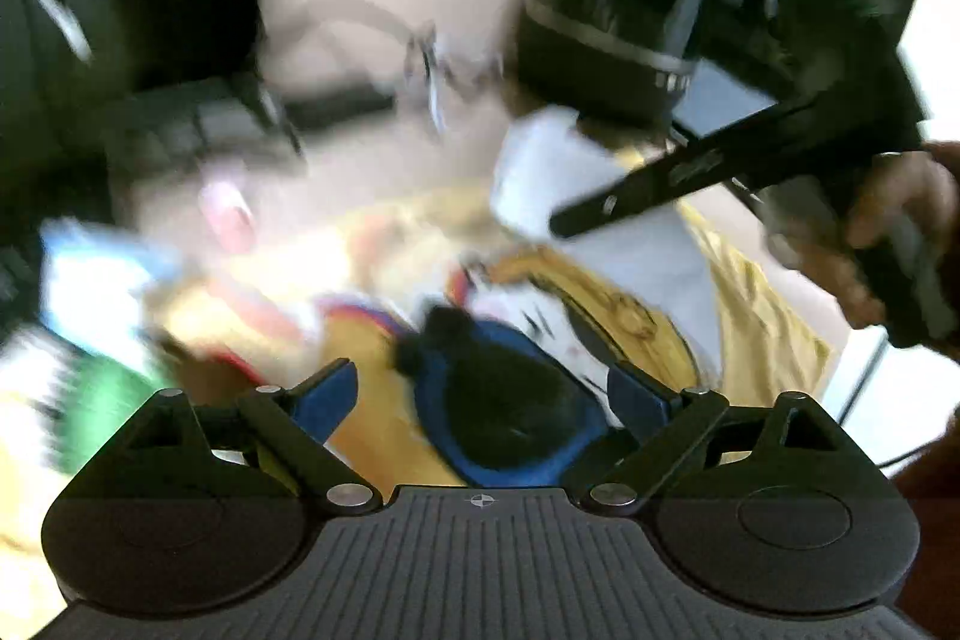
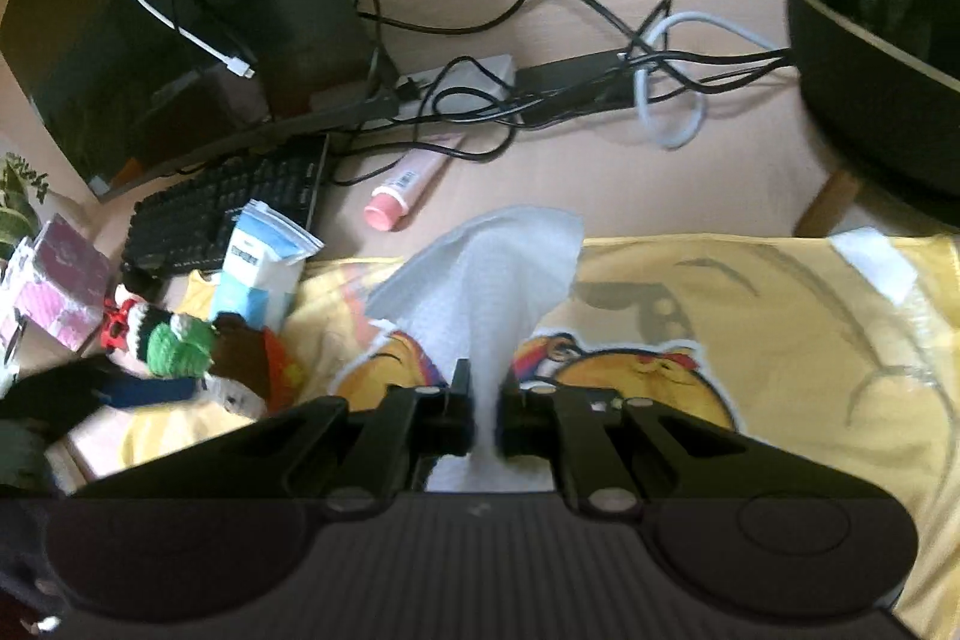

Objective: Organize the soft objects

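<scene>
Right gripper (image 2: 487, 418) being angled down over desk, jaws being pressed tight on white tissue (image 2: 480, 274); thin, crinkled sheet being fanned up past fingertips, above yellow printed cloth (image 2: 780, 316). Left gripper (image 1: 480, 388) being tilted down, blue pads being held wide apart, nothing being gripped; dark blue-edged soft toy (image 1: 510, 412) being seen between them, blurred. Knitted toys (image 2: 180, 340) being left beside cloth.

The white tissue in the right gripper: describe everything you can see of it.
The white tissue is a thin, soft, lightly textured sheet, creased and bunched. The right gripper is shut on its narrow gathered end, and the rest fans out wide beyond the fingertips. It hangs over the yellow printed cloth; whether it touches that cloth cannot be told. In the blurred left wrist view it shows as a pale sheet at that gripper's tip.
</scene>
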A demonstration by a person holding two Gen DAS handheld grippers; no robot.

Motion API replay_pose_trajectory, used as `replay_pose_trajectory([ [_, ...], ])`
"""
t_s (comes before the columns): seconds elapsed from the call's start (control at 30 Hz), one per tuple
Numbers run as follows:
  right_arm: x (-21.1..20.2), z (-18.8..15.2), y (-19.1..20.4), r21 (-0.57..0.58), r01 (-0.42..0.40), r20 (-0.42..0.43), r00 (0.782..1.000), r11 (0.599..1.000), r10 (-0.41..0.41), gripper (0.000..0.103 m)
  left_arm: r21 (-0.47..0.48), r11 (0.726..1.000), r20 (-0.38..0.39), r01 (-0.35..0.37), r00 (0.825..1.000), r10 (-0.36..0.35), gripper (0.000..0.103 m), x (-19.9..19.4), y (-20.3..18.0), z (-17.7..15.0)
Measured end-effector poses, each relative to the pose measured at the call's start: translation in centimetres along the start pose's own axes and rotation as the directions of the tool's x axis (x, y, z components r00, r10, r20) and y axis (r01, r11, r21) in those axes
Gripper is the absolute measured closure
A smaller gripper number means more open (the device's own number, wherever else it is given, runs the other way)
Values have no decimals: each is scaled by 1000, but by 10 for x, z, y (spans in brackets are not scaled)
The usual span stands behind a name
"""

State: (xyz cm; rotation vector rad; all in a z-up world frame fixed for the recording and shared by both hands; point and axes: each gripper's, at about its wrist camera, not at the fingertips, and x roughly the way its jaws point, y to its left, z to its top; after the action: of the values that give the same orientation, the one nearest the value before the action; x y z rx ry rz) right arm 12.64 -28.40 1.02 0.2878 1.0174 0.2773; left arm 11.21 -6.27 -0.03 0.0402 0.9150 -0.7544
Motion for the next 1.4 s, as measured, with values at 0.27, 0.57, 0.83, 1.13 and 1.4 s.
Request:
replay_pose_trajectory([
  [0.27,51,-22,18,-85,-253,-116,963,964,243,96,30,995,-110,-90,990,93,9,52,-32,-30],
  [0.57,70,-13,-9,-196,-118,-130,987,974,93,97,-183,974,-57,-132,991,124,9,52,-26,-42],
  [0.83,58,-11,-25,-150,-108,-111,990,983,92,97,-488,868,-1,-92,995,104,2,34,-20,-54],
  [1.13,32,-21,9,-127,-201,-90,978,971,190,97,-392,912,-109,122,978,-177,0,16,-33,-61],
  [1.4,20,-33,10,47,-120,-80,989,992,123,97,-541,807,31,236,965,-262,0,-30,9,-71],
])
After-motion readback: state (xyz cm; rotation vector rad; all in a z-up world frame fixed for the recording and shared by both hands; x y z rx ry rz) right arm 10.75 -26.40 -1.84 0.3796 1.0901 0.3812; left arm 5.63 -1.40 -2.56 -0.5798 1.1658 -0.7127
